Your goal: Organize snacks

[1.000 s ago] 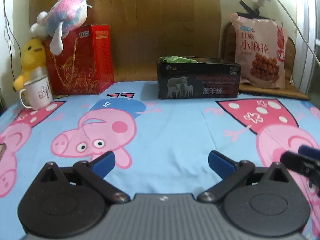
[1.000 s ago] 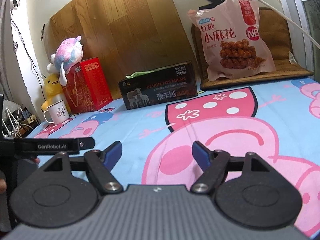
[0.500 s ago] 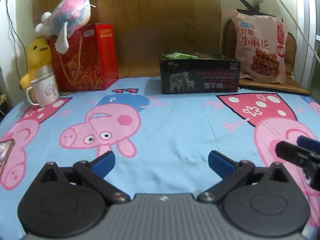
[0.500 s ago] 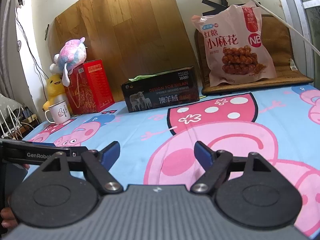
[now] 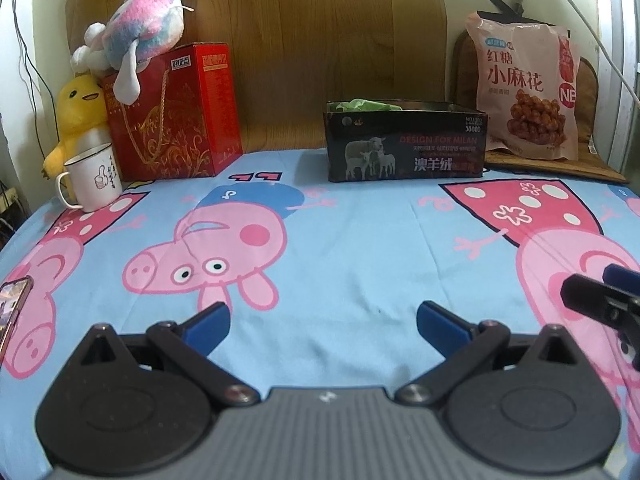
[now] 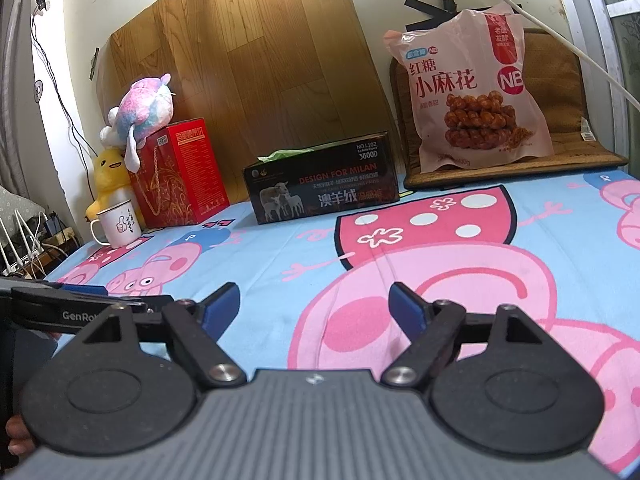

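Nothing has shifted; both jaws spread empty, black box (image 5: 406, 146) contents mostly hidden, perhaps green wrappers.

My left gripper (image 5: 322, 322) spread wide, nothing between fingers, over cartoon sheet (image 5: 360, 240). Black box (image 5: 406, 142) at far edge; snack bag (image 5: 526, 90) at far right corner (upright, leaning back).

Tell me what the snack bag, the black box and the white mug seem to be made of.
Snack bag: thin plastic film, glossy; it creases and catches highlights.
Black box: probably printed cardboard with a slight sheen and sharp folded edges, though thin metal cannot be ruled out.
White mug: looks like enamelled metal, with a thin rolled dark rim and smooth gloss; ceramic is possible.
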`<state>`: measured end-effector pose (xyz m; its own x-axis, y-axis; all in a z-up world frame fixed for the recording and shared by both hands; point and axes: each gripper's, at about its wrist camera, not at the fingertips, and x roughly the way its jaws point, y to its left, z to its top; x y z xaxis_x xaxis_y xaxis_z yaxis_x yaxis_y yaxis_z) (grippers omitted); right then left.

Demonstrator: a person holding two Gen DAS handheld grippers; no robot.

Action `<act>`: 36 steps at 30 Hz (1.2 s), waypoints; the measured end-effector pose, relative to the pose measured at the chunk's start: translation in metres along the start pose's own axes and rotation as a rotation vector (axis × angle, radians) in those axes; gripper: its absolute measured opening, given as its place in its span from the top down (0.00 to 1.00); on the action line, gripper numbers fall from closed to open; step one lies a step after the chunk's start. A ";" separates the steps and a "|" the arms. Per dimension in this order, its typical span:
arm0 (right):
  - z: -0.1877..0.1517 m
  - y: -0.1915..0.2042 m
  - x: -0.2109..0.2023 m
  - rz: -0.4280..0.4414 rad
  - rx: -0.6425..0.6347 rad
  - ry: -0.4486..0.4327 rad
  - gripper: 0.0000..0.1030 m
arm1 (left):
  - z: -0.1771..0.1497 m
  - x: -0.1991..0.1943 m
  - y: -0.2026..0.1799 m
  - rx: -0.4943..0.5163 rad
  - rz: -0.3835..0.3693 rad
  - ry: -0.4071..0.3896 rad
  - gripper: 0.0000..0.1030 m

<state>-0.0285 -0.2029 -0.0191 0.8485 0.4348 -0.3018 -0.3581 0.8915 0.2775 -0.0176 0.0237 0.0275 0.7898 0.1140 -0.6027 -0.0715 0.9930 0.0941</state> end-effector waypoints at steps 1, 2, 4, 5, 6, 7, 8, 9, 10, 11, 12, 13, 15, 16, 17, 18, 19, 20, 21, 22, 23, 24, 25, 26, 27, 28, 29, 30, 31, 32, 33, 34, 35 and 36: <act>0.000 0.000 0.000 0.000 0.000 0.000 0.19 | 0.000 0.001 0.000 -0.001 -0.001 0.003 0.00; 0.000 0.000 0.000 0.000 0.000 -0.001 0.19 | -0.001 0.001 0.000 -0.002 -0.002 0.007 0.00; 0.000 0.000 0.000 0.000 0.000 0.000 0.19 | -0.001 0.002 0.000 -0.003 -0.008 0.015 0.00; 0.000 0.000 0.000 0.000 0.000 0.000 0.19 | -0.002 0.003 0.000 -0.003 -0.008 0.016 0.00; 0.000 0.000 0.000 0.000 0.000 0.000 0.19 | -0.002 0.003 0.000 -0.002 -0.009 0.018 0.00; 0.000 0.000 0.000 0.000 -0.001 -0.001 0.19 | -0.002 0.003 -0.001 -0.001 -0.009 0.019 0.00; 0.000 0.000 0.000 0.000 0.000 0.000 0.19 | -0.002 0.003 -0.001 0.001 -0.010 0.020 0.00; 0.000 0.000 0.000 0.000 0.000 0.000 0.19 | -0.003 0.004 -0.001 0.001 -0.009 0.022 0.00; 0.000 0.000 0.000 0.000 0.000 -0.001 0.19 | -0.003 0.004 -0.001 0.002 -0.009 0.024 0.00; 0.000 0.000 0.000 0.000 0.000 -0.001 0.19 | -0.003 0.004 -0.001 0.002 -0.009 0.027 0.00; 0.000 0.000 0.000 0.000 0.000 -0.001 0.19 | -0.003 0.005 -0.001 0.002 -0.010 0.029 0.00; 0.000 0.000 0.000 0.001 0.001 -0.001 0.19 | -0.003 0.005 -0.002 0.003 -0.011 0.032 0.00; 0.000 0.000 0.000 -0.001 0.001 -0.001 0.19 | -0.004 0.006 -0.002 0.004 -0.013 0.036 0.00; 0.000 0.000 0.000 -0.001 0.001 -0.001 0.19 | -0.004 0.006 -0.002 0.006 -0.014 0.037 0.00; 0.000 0.000 0.000 -0.001 0.001 -0.001 0.19 | -0.004 0.006 -0.003 0.007 -0.014 0.038 0.00; 0.000 0.000 0.000 -0.001 0.001 -0.001 0.19 | -0.004 0.007 -0.003 0.009 -0.014 0.039 0.00; 0.000 0.000 0.000 -0.001 0.001 -0.001 0.19 | -0.004 0.007 -0.003 0.010 -0.015 0.040 0.00; 0.000 0.000 0.000 -0.002 0.001 -0.001 0.19 | -0.004 0.007 -0.003 0.012 -0.015 0.040 0.00; -0.001 0.000 0.000 -0.002 0.001 -0.001 0.19 | -0.004 0.007 -0.003 0.014 -0.016 0.041 0.00; -0.001 0.000 0.000 -0.002 0.001 -0.001 0.19 | -0.004 0.007 -0.004 0.016 -0.015 0.041 0.00; 0.000 0.000 0.000 -0.002 0.001 -0.001 0.19 | -0.004 0.007 -0.004 0.016 -0.015 0.041 0.00; -0.001 0.000 0.000 -0.002 0.001 -0.001 0.19 | -0.004 0.007 -0.004 0.017 -0.014 0.040 0.00; -0.001 0.000 0.000 -0.002 0.001 -0.001 0.19 | -0.004 0.007 -0.004 0.017 -0.010 0.037 0.00; 0.000 0.000 0.000 -0.002 0.001 -0.001 0.19 | -0.004 0.006 -0.004 0.018 -0.006 0.031 0.00; -0.001 0.000 0.000 -0.003 0.002 -0.001 0.19 | -0.004 0.005 -0.004 0.017 -0.003 0.021 0.00; 0.000 0.000 0.001 -0.003 0.002 -0.001 0.19 | -0.003 0.004 -0.003 0.015 0.001 0.012 0.00; -0.001 0.000 0.001 -0.003 0.002 -0.001 0.19 | -0.003 0.003 -0.003 0.016 0.006 0.005 0.00; -0.001 0.000 0.001 -0.003 0.002 -0.001 0.19 | -0.002 0.003 -0.003 0.020 0.014 -0.001 0.00; 0.000 0.000 0.001 -0.003 0.002 -0.001 0.19 | -0.002 0.002 -0.003 0.022 0.021 -0.005 0.00; 0.000 0.000 0.001 -0.003 0.002 -0.001 0.19 | -0.002 0.002 -0.004 0.024 0.025 -0.008 0.00; 0.000 0.000 0.001 -0.003 0.002 0.000 0.19 | -0.001 0.002 -0.003 0.022 0.024 -0.009 0.00; -0.001 0.000 0.001 -0.003 0.002 0.001 0.19 | -0.001 0.002 -0.003 0.019 0.024 -0.010 0.00; -0.002 0.001 0.001 -0.002 0.001 0.001 0.19 | -0.001 0.002 -0.003 0.018 0.024 -0.012 0.00; -0.002 0.002 0.000 -0.002 0.001 0.002 0.19 | -0.001 0.002 -0.002 0.016 0.026 -0.013 0.00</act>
<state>-0.0297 -0.2005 -0.0205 0.8485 0.4330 -0.3041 -0.3557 0.8923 0.2779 -0.0167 0.0218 0.0254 0.7958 0.1390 -0.5893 -0.0820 0.9891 0.1225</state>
